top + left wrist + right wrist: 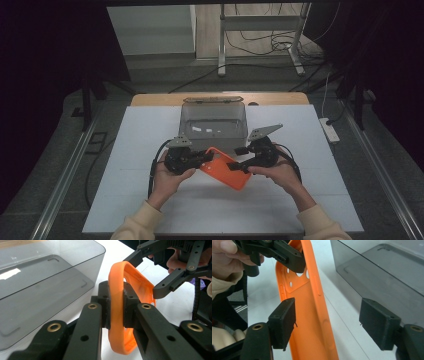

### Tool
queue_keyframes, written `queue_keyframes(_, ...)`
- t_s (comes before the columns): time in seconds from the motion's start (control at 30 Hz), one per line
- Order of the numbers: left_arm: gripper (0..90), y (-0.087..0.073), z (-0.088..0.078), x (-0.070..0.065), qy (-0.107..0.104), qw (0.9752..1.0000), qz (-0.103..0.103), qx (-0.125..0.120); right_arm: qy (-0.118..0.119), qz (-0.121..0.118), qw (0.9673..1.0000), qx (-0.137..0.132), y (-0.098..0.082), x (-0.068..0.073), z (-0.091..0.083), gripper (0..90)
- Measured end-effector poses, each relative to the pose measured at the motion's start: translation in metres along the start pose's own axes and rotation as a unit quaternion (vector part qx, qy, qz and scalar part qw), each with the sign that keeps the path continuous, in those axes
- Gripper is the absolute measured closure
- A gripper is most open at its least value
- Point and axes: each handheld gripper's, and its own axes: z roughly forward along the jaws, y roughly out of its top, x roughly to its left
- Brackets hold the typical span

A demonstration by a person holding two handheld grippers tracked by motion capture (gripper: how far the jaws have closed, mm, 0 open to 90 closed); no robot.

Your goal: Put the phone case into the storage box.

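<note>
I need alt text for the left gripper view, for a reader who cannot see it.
The left gripper is shut on the rim of an orange phone case. The right gripper stands open around the case's far end, beside a grey translucent box.

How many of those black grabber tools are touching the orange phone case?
1 for sure. The left gripper clamps the orange phone case at one end; the right gripper straddles the other end, jaws open, one pad maybe brushing it.

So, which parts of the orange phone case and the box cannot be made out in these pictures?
- Orange phone case: in the left gripper view, the clamped rim is hidden by the left hand-held gripper.
- Its lower end, right gripper view: cut off by the bottom edge.
- Grey box: in the high view, its contents are too small and dim to tell.
</note>
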Motion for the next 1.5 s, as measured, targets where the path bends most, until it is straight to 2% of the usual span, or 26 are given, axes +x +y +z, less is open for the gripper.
queue_keyframes(0.13,80.8,0.0001,0.0008,-0.0008,-0.001,1.0000,0.002,0.000,0.009,0.001,1.0000,0.003,-0.0005,0.0007,0.0024,37.6)
queue_keyframes(0.27,80.9,0.0000,0.0017,-0.0018,-0.003,1.0000,0.004,0.001,0.014,-0.005,0.9999,0.006,-0.0014,0.0012,0.0045,48.4)
queue_keyframes(0.37,80.9,0.0000,0.0022,-0.0023,-0.003,1.0000,0.005,0.001,0.019,-0.004,0.9998,0.008,-0.0017,0.0011,0.0053,51.9)
queue_keyframes(0.4,80.9,-0.0001,0.0026,-0.0028,-0.003,1.0000,0.006,0.001,0.021,-0.005,0.9997,0.010,-0.0022,0.0014,0.0064,57.4)
queue_keyframes(0.57,80.8,-0.0003,0.0033,-0.0033,-0.003,1.0000,0.008,0.002,0.025,-0.013,0.9995,0.018,-0.0037,0.0020,0.0080,68.3)
queue_keyframes(1.03,79.5,-0.0010,0.0043,-0.0023,-0.003,1.0000,0.006,0.005,0.031,-0.034,0.9988,0.018,-0.0028,0.0024,0.0046,77.5)
queue_keyframes(1.23,77.9,-0.0012,0.0042,-0.0014,-0.003,1.0000,0.004,0.003,0.030,-0.047,0.9983,0.016,-0.0025,0.0033,0.0040,78.7)
queue_keyframes(1.37,74.6,-0.0014,0.0043,0.0001,-0.002,1.0000,-0.002,0.004,0.025,-0.063,0.9975,0.018,-0.0019,0.0059,0.0042,79.8)
queue_keyframes(1.5,71.6,-0.0013,0.0043,0.0007,-0.002,1.0000,-0.005,0.003,0.023,-0.067,0.9974,0.017,-0.0014,0.0073,0.0039,80.1)
